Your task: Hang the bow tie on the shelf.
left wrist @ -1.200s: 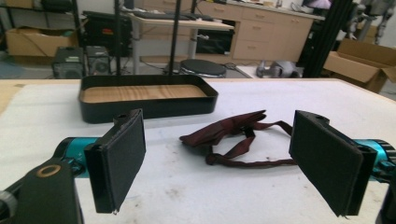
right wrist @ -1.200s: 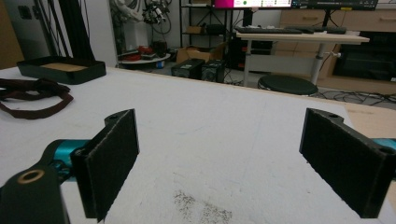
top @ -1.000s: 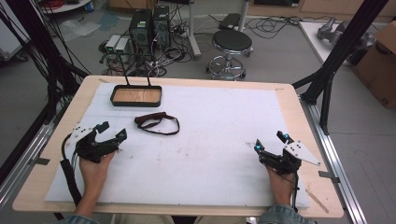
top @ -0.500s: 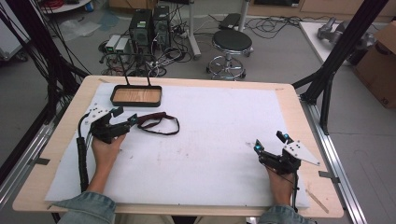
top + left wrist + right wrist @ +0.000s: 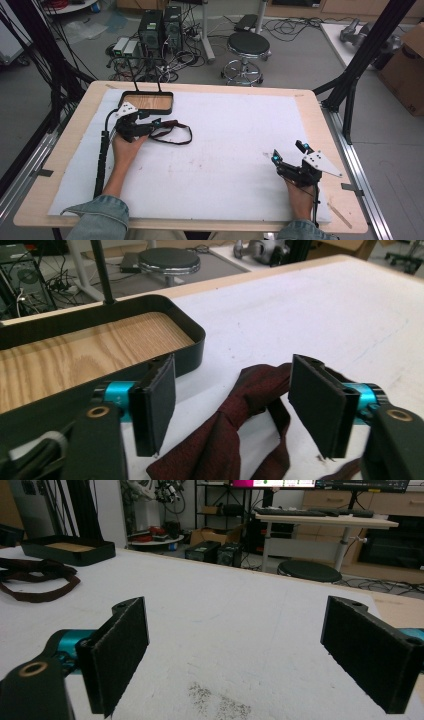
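Dark red bow tie [image 5: 172,131] lies on the white pad of the tabletop [image 5: 235,150], far-left area, just beside the black tray [image 5: 147,102] w/ wood floor. Left gripper [image 5: 152,125] is at the tie's knot end, jaws wide apart; in left gripper view the tie [image 5: 240,415] sits between the jaws, not clamped. Right gripper [image 5: 289,152] rests near-right on the pad, well apart from the tie, jaws wide open, holding nothing.
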`<action>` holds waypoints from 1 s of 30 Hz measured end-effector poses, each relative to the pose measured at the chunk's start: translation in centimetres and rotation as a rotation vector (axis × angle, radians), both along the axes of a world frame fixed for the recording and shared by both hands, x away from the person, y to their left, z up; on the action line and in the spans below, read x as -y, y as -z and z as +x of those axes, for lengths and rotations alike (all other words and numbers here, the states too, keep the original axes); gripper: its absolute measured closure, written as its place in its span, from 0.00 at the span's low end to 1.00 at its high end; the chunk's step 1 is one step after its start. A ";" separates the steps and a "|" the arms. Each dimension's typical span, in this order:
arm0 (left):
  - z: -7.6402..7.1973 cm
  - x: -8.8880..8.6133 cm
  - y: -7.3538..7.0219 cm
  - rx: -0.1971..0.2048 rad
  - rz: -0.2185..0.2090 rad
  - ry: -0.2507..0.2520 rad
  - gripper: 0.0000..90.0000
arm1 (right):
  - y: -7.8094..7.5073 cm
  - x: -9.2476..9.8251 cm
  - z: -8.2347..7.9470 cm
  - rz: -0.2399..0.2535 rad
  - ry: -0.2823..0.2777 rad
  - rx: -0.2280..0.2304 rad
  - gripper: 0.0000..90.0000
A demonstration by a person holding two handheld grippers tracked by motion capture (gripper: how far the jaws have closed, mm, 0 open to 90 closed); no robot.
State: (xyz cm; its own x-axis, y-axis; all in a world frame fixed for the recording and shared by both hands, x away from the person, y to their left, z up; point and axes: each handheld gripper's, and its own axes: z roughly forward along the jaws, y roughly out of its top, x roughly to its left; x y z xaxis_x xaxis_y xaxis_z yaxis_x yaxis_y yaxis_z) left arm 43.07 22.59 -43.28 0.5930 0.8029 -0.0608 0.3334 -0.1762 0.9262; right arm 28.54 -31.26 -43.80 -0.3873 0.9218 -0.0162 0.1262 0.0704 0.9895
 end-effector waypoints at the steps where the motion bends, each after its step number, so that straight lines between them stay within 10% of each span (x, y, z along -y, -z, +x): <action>1: 0.1 0.0 0.2 -0.007 0.006 -0.007 0.42 | 0.0 0.0 0.0 0.001 0.000 -0.001 0.12; 30: 1.2 1.6 1.6 -0.115 0.212 0.031 0.64 | 0.0 0.0 0.0 -0.005 0.007 -0.007 0.12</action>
State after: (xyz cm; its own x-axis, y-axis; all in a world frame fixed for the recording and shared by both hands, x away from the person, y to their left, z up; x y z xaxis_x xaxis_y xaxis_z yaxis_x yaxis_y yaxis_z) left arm 44.24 20.98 -44.87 0.6163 0.7865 0.0389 0.4259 -0.3744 0.8237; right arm 28.54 -31.24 -43.82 -0.3811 0.9244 -0.0176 0.1339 0.0740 0.9882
